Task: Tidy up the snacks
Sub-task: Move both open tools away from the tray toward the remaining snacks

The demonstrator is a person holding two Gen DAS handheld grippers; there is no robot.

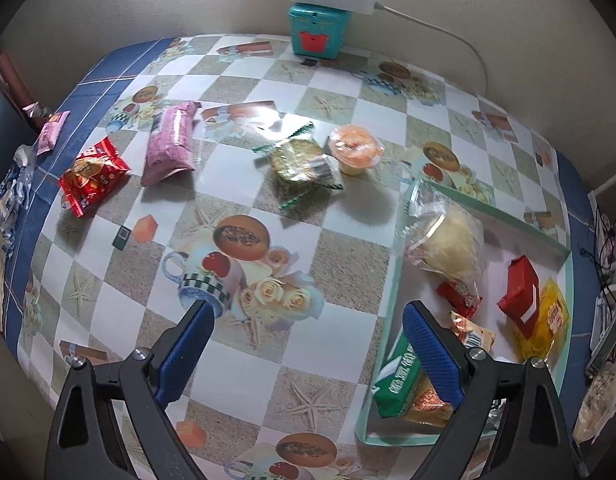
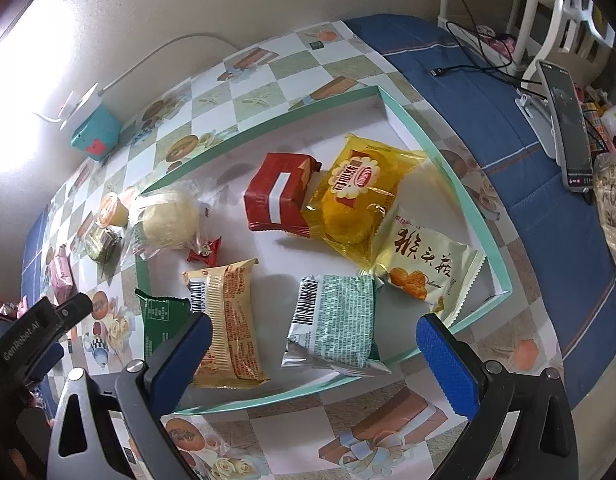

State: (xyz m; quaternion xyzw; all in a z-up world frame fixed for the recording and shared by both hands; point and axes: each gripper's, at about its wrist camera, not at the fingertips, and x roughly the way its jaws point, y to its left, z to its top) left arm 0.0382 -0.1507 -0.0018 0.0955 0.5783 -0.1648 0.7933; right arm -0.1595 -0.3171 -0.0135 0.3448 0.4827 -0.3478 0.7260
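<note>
My left gripper point(image 1: 313, 344) is open and empty above the checkered tablecloth, just left of the mint-rimmed tray point(image 1: 487, 216). Loose on the cloth lie a red packet point(image 1: 92, 176), a pink packet point(image 1: 172, 144), a green cookie packet point(image 1: 304, 160) and an orange jelly cup point(image 1: 353, 148). A bagged bun point(image 1: 447, 240) leans over the tray's left rim. My right gripper point(image 2: 313, 360) hangs open over the tray point(image 2: 447, 168). Below its fingers lies a silver-green packet point(image 2: 335, 320), apart from the pads. A beige packet point(image 2: 228, 320), red packet point(image 2: 280, 192) and yellow packet point(image 2: 359, 196) lie around it.
A teal box point(image 1: 317, 28) with a white power strip on top stands against the back wall. A small pink packet point(image 1: 52, 132) lies near the left table edge. A phone on a stand point(image 2: 567, 128) and cables sit right of the tray.
</note>
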